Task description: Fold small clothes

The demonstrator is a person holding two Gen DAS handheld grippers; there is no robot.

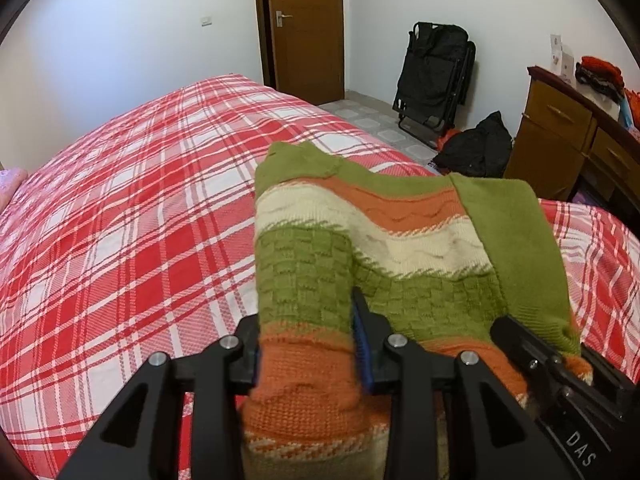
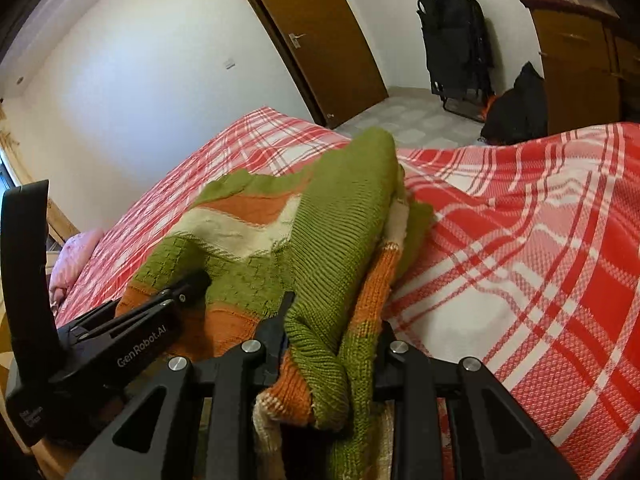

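A small knitted sweater in green, orange and cream bands lies on the bed, its near hem lifted. My left gripper is shut on the sweater's orange hem at its left side. My right gripper is shut on the sweater at its right side, where a green sleeve is folded over the body. The right gripper also shows in the left wrist view, and the left gripper in the right wrist view. The fabric hides the fingertips of both.
The bed has a red and white plaid cover. A pink pillow lies at the far left. Beyond the bed stand a wooden door, a folded black chair, a black bag and a wooden dresser.
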